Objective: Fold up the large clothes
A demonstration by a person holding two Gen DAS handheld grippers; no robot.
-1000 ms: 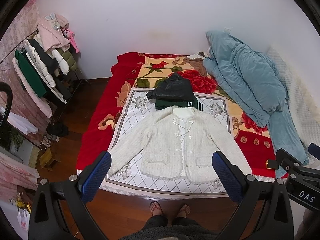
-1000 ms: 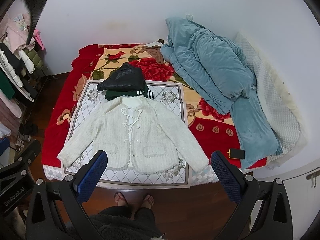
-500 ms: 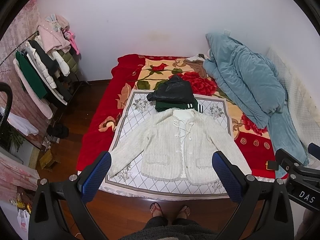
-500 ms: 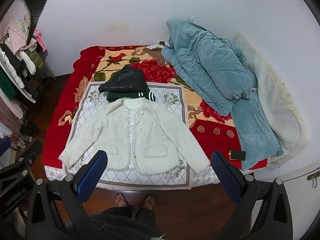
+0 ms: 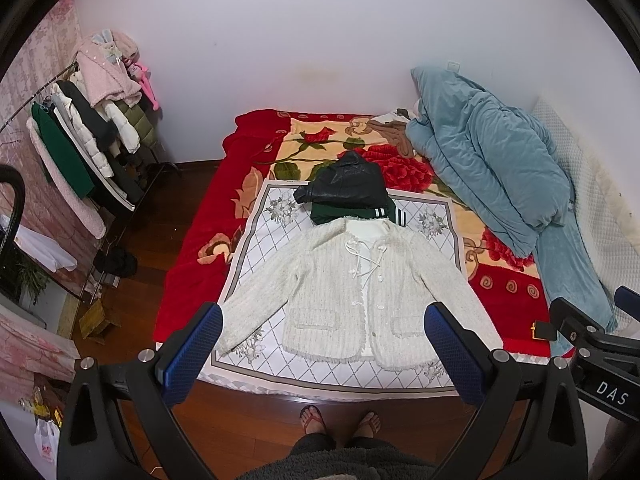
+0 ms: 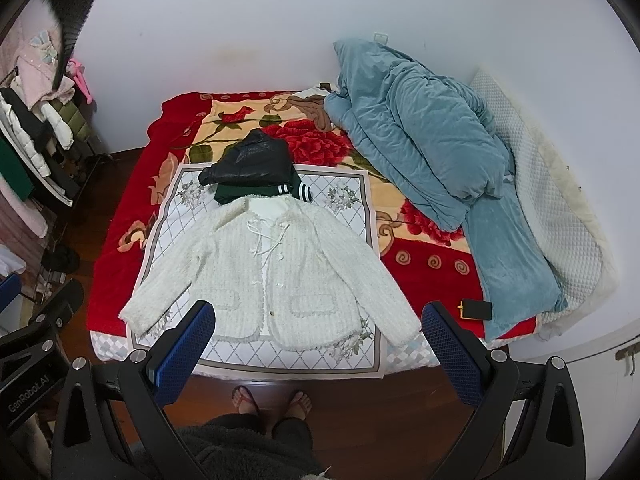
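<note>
A white fuzzy jacket lies flat and face up on a white patterned mat at the near edge of the bed, sleeves spread out; it also shows in the right wrist view. Behind its collar sits a pile with a black jacket on a folded green garment. My left gripper is open and empty, held high above the jacket's hem. My right gripper is open and empty, also high above the hem.
A blue quilt is heaped along the bed's right side on the red floral blanket. A black phone lies near the bed's front right corner. A clothes rack stands at the left. The person's feet are on the wooden floor.
Both grippers have drawn back or tilted slightly, so the bed and jacket sit a little lower in both views. The jacket has not moved. Both grippers stay open.
</note>
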